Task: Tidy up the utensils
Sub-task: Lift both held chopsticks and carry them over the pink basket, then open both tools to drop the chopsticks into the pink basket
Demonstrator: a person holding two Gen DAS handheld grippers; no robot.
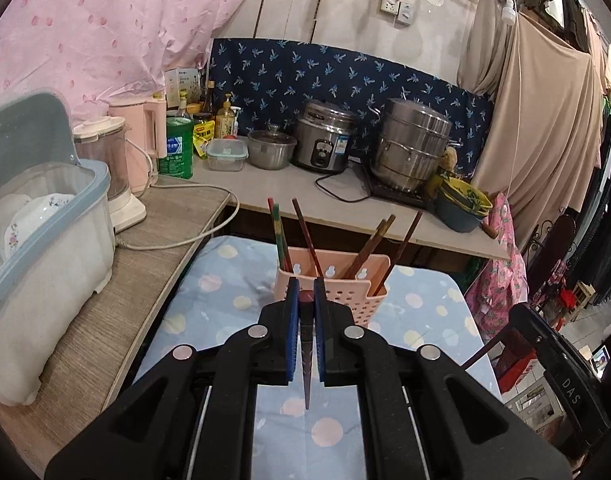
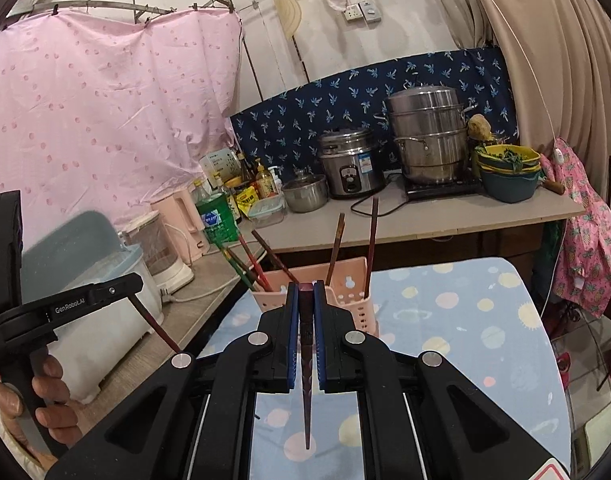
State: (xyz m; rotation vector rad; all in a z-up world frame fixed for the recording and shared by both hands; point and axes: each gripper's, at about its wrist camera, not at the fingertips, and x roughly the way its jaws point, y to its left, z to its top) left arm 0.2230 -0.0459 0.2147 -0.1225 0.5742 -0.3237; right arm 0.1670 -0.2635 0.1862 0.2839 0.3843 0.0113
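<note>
A pink perforated utensil holder (image 1: 337, 284) stands on the table with the blue dotted cloth (image 1: 225, 280) and holds several chopsticks (image 1: 305, 236). My left gripper (image 1: 305, 292) is shut on a dark red chopstick (image 1: 306, 364), just in front of the holder. In the right wrist view my right gripper (image 2: 305, 292) is shut on another dark chopstick (image 2: 306, 368), also just in front of the holder (image 2: 345, 292). The left gripper shows at the left of that view (image 2: 129, 286) with its chopstick (image 2: 155, 326) slanting down.
A wooden counter (image 1: 117, 304) at the left carries a white dish box with plates (image 1: 37, 240), a blender (image 1: 113, 168) and a kettle. The back counter holds bottles, a rice cooker (image 1: 325, 136), a steel steamer (image 1: 413, 144) and stacked basins (image 1: 461, 204). Clothes hang at right.
</note>
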